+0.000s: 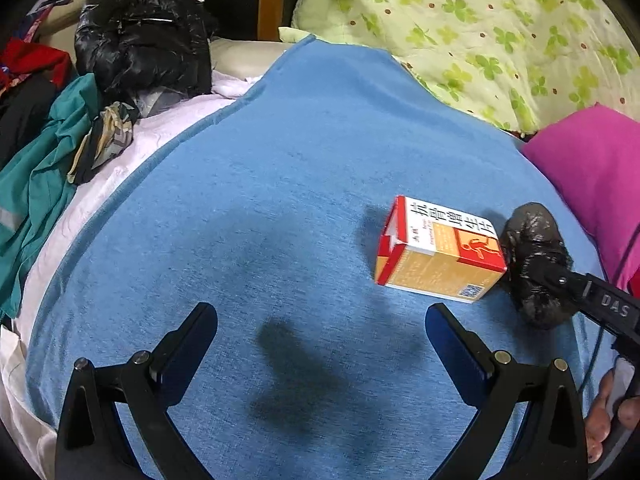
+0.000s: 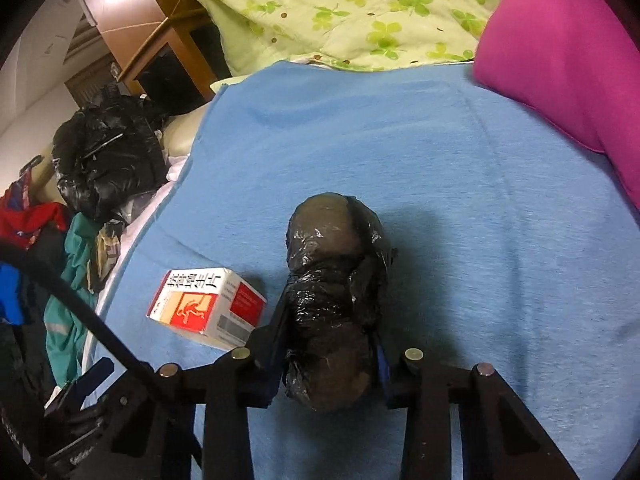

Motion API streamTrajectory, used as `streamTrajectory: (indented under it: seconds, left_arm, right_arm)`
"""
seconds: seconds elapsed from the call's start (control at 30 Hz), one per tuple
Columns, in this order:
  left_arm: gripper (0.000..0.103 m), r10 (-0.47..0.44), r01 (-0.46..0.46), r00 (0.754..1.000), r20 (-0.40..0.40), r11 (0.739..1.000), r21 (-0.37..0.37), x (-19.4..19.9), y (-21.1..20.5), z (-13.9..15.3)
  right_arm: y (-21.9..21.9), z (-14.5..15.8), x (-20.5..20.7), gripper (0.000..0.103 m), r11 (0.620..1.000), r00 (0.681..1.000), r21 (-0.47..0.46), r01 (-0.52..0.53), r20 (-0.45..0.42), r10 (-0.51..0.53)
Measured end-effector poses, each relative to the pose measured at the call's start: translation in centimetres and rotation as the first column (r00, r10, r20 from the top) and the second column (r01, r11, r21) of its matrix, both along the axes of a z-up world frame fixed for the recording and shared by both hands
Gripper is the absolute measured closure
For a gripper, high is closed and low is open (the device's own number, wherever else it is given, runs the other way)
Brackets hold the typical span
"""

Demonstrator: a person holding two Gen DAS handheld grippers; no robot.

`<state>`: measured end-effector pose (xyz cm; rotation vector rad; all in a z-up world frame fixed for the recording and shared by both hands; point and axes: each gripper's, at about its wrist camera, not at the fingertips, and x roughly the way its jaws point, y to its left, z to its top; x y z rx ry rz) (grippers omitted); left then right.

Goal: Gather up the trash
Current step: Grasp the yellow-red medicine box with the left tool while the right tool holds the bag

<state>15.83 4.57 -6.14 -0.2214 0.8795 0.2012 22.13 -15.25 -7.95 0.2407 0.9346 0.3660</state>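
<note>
A red, white and orange medicine box [image 1: 438,250] lies on the blue blanket [image 1: 280,184]; it also shows in the right wrist view [image 2: 206,306]. Right beside it is a small black plastic-wrapped bundle [image 2: 334,300], also seen in the left wrist view [image 1: 534,256]. My right gripper [image 2: 330,336] is shut on the bundle, its fingers pressing both sides. My left gripper [image 1: 320,328] is open and empty above the blanket, the box ahead and to its right.
A large black trash bag [image 1: 142,36] sits at the far left edge of the bed, beside a heap of clothes [image 1: 44,148]. A green clover quilt [image 1: 480,28] and a magenta pillow [image 1: 592,176] lie at the back right.
</note>
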Motion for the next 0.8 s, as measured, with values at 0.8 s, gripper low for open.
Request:
streamTrajectory:
  seconds: [0.8]
  left_arm:
    - [0.0, -0.643, 0.602, 0.765, 0.012, 0.709, -0.366, 10.8, 0.8, 0.0]
  right_arm:
    - [-6.5, 1.9, -4.8, 0.065, 0.998, 1.0, 0.06, 0.021, -0.007, -0.021]
